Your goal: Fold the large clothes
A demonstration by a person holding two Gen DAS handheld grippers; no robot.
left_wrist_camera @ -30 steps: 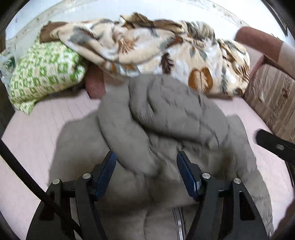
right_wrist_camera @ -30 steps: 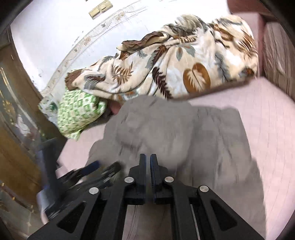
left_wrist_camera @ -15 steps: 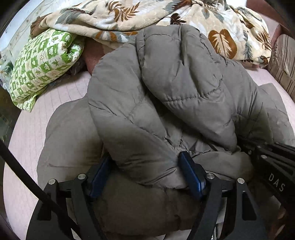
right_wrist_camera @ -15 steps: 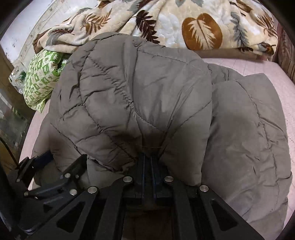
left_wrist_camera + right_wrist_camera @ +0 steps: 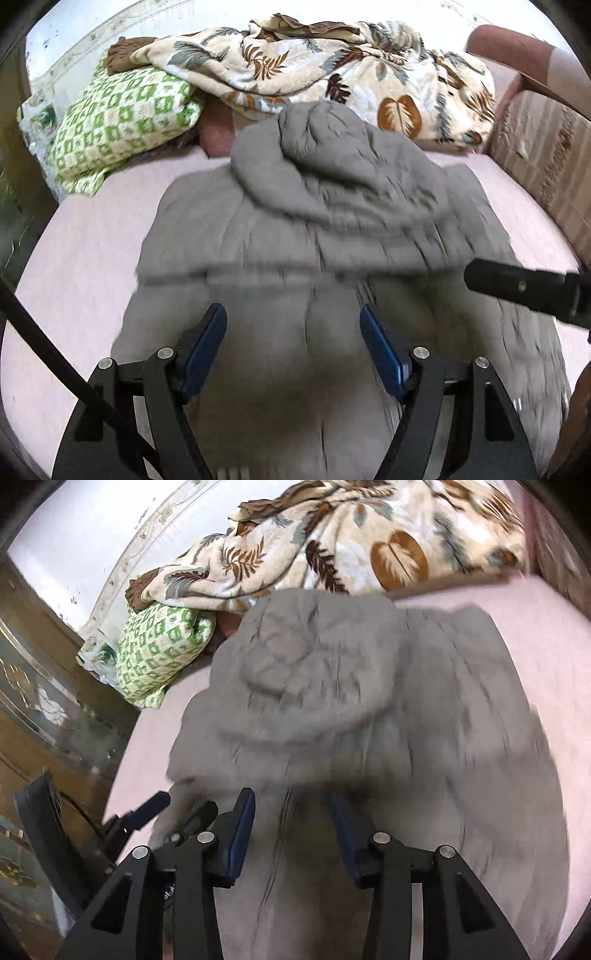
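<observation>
grey quilted jacket [image 5: 332, 221], no legible writing

Grey puffer jacket [image 5: 332, 229], folded, on bed

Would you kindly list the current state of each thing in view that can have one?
Grey quilted puffer jacket: lying on the pink bed, hood folded down over its body.
Left gripper: open, nothing gripped.
Right gripper: jaws have just been opening, nothing clamped.
Leaf-patterned cream blanket: crumpled, unfolded.
Green-and-white patterned pillow: partly under the blanket.
</observation>
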